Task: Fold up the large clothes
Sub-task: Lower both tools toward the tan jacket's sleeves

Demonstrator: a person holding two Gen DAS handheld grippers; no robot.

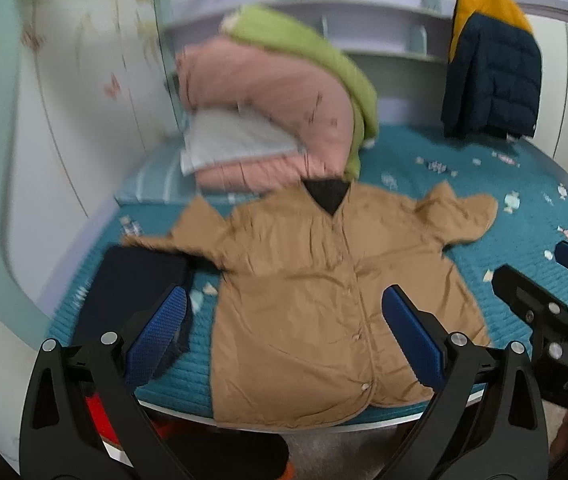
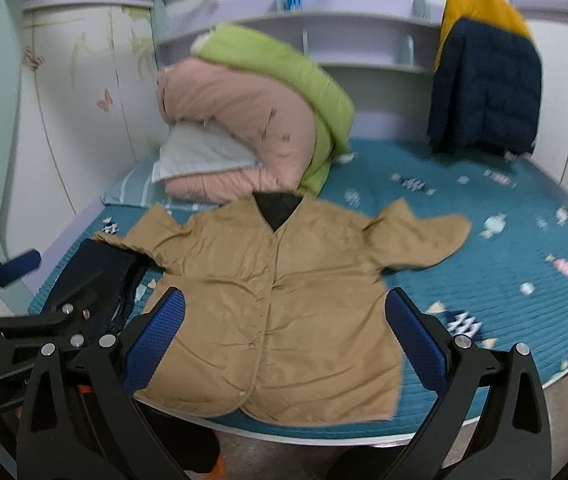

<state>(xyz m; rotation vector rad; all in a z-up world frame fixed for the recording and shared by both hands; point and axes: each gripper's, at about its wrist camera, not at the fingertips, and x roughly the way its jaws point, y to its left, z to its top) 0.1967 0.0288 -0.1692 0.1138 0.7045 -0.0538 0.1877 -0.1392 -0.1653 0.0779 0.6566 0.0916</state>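
While both claws, the left gripper (image 1: pixel 284 328) and the right gripper (image 2: pixel 286 334), are hovering wide open and empty, the tan jacket (image 1: pixel 304 280) is lying flat, its hem overhanging the bed (image 1: pixel 504 184); a careless tug risks dragging it off, or snagging the dark folded clothes (image 1: pixel 131 280) beside it.

Tan jacket (image 1: pixel 316 288), teal candy-print bedspread (image 1: pixel 504 184), blue-padded tongs (image 1: pixel 284 332).

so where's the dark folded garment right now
In both views the dark folded garment lies on the teal bedspread at the near left, touching the tan jacket's left sleeve end.
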